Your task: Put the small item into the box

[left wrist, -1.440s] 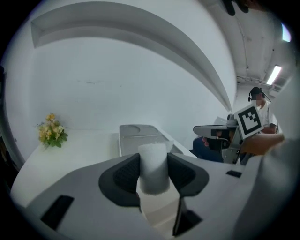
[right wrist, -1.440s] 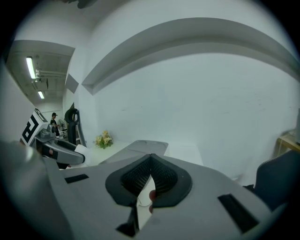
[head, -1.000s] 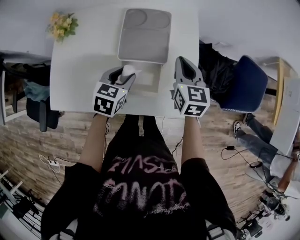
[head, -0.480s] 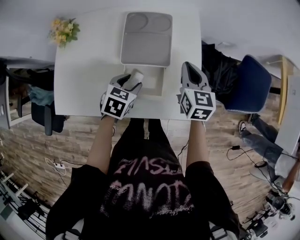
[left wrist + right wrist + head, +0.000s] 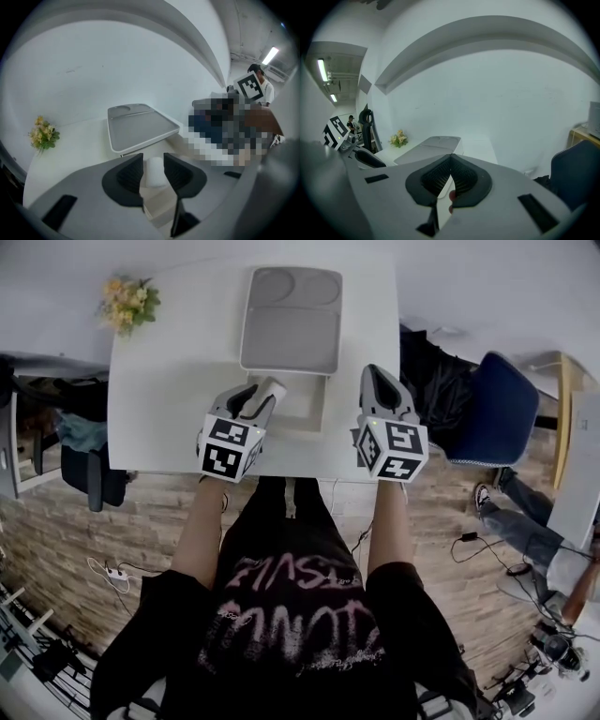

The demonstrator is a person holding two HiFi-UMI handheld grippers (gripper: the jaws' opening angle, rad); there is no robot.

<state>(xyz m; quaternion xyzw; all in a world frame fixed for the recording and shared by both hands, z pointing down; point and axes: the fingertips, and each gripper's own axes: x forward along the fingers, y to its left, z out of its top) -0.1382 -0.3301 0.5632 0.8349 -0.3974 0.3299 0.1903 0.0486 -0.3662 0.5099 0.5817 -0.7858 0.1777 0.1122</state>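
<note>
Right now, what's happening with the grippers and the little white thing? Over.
Left gripper closing on small white item, over open box. Right gripper shut, empty, beside box. Nothing in the way. Over.

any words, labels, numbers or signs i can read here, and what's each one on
Shirt: pale lettering in two rows, too distorted to read.
Left marker cube, on the left claw closing on the small white item: square patterns, no letters.
Right marker cube, on the right claw: likewise.
Box, lid, table: no print visible.
</note>
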